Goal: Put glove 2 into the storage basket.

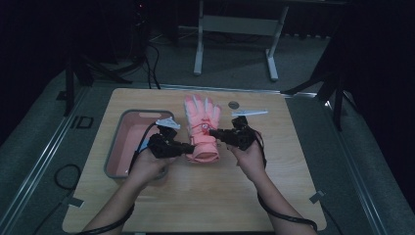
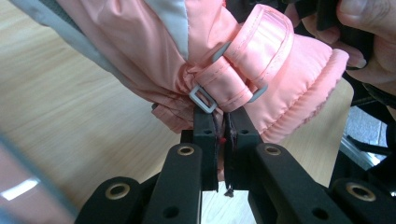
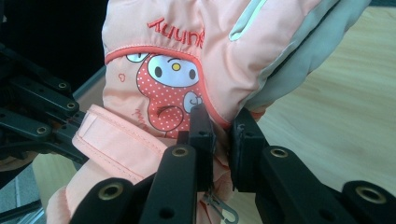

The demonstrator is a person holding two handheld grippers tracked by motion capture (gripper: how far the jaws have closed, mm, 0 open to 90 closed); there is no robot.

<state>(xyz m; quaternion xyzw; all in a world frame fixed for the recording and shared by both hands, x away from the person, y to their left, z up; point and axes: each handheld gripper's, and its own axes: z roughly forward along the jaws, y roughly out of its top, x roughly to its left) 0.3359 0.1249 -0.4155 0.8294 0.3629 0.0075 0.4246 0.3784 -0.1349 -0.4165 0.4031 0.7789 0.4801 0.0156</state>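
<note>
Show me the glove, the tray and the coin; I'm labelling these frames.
glove [image 1: 200, 117], high view, back of the hand.
tray [image 1: 113, 147], high view, left rim.
coin [image 1: 234, 104], high view, its face.

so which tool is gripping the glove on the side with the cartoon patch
The right tool, shut on the pink glove beside the spotted cartoon patch; the left tool grips by the strap buckle.

In the left gripper view the pink glove runs off the top and left edges, so its fingers are cut away, and the person's hand is clipped at the right edge. A blurred pink and grey shape fills the lower left corner, too soft to identify. In the right gripper view the embroidered lettering cannot be made out. In the high view, the small round object on the tabletop is too tiny to tell.
</note>
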